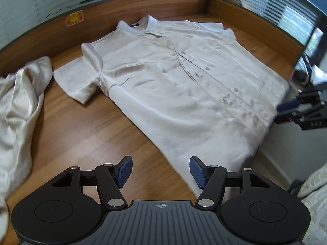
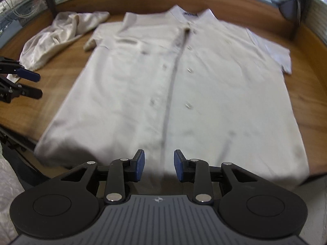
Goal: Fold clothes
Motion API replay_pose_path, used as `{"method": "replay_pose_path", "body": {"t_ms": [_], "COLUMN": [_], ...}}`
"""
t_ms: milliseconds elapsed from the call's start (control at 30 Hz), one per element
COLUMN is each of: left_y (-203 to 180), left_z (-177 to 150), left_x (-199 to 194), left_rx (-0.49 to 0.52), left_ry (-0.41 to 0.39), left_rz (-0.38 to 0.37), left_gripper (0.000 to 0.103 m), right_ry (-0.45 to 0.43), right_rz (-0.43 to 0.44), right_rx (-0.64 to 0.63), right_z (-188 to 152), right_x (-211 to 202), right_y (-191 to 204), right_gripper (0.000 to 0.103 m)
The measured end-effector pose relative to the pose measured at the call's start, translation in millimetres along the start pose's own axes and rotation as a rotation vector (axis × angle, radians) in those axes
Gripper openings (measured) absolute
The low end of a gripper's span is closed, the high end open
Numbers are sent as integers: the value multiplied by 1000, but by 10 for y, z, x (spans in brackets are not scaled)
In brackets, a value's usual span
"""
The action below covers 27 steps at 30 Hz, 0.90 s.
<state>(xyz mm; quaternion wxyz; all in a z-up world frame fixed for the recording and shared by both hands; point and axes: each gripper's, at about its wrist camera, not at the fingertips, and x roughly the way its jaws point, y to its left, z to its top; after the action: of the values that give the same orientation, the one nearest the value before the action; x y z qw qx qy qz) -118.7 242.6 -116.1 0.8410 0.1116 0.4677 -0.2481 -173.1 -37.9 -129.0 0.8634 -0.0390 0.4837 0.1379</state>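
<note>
Right wrist view: right hand-held gripper (image 2: pixel 159 168) angled down above shirt (image 2: pixel 173 94) hem, jaws parted, empty.

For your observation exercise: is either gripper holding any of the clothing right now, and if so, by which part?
Nothing is held. The left gripper and right gripper both have open jaws with nothing between them, above the flat shirt.
</note>
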Motion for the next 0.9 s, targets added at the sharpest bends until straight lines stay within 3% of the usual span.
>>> {"method": "replay_pose_path", "body": {"t_ms": [167,333,400,567,600,700,900], "left_y": [145,20,-59,-233,-256,-291,-292], "left_z": [76,220,255,246,232,167,107], "left_x": [18,235,348,625,674,798,809], "left_rx": [67,192,244,345,355,388,390], "left_ry": [-8,-8,1,44,55,102,103], "left_rz": [-78,-131,-153,-192,-199,-193,-185], "left_gripper": [65,63,61,52,49,43,43], "right_ry": [-22,-11,-1,0,1,-20,-59], "right_rz": [-28,-98,-115,-127,-124,-135,-227], "right_rx": [-16,-37,-36,17,31,72,189], "right_z": [56,5,-6,3,16,61,133], "right_x": [258,505,559,563,548,441,206], "right_y": [300,449,464,385,357,263,-110], "right_gripper": [36,35,29,10,1,2,2]}}
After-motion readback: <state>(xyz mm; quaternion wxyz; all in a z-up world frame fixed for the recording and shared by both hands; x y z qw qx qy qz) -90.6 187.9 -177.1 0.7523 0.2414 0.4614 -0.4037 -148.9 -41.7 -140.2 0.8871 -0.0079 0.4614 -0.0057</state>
